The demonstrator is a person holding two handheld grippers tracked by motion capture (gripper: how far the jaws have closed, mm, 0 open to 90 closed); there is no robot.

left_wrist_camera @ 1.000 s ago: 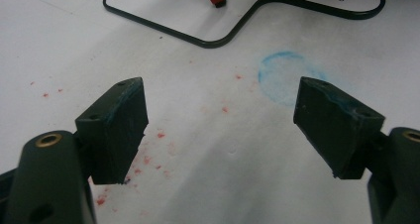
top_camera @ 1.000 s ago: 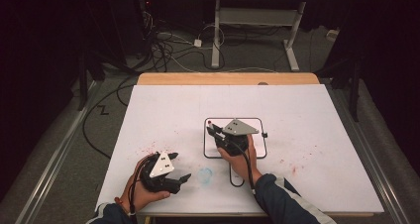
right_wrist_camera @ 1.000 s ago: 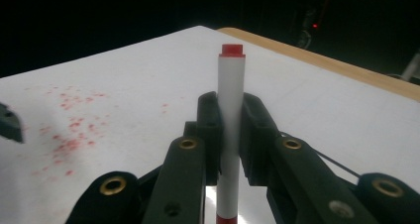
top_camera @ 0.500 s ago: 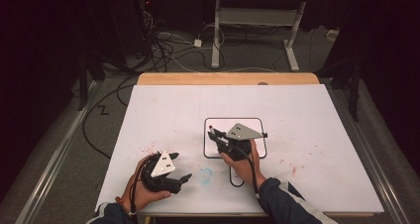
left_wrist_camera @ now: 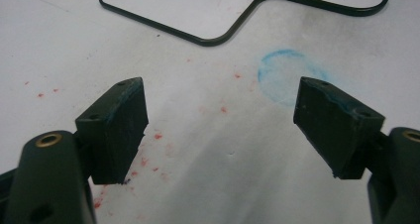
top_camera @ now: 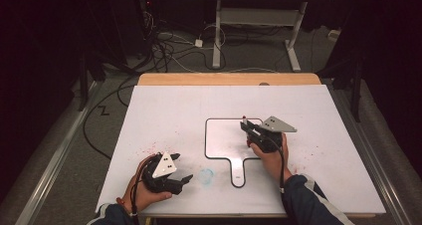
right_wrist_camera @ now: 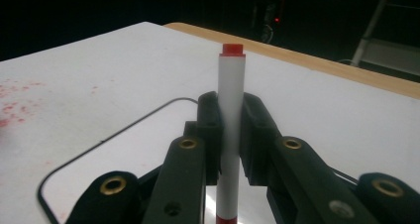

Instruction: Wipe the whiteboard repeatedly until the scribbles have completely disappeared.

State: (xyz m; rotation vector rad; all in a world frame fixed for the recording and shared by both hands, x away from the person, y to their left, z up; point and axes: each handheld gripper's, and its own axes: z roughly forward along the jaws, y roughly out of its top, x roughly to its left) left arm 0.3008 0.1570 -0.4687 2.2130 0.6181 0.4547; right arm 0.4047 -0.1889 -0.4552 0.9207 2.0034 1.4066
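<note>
**One marker clamped upright over the small whiteboard**

Two grippers are at work; the right gripper (top_camera: 247, 131) has its jaws closed tight on a white marker (right_wrist_camera: 231, 135) with a red end, held upright, probably so its lower tip can meet the small whiteboard (top_camera: 224, 140) beneath it; the board lies flat on the white table (top_camera: 174, 105), its handle toward the person; the left gripper (left_wrist_camera: 223, 130) rests near the table's front edge, jaws spread wide and empty, beside a faint blue ring (left_wrist_camera: 287, 80) and red specks (left_wrist_camera: 148, 149); no containers are present.
</note>
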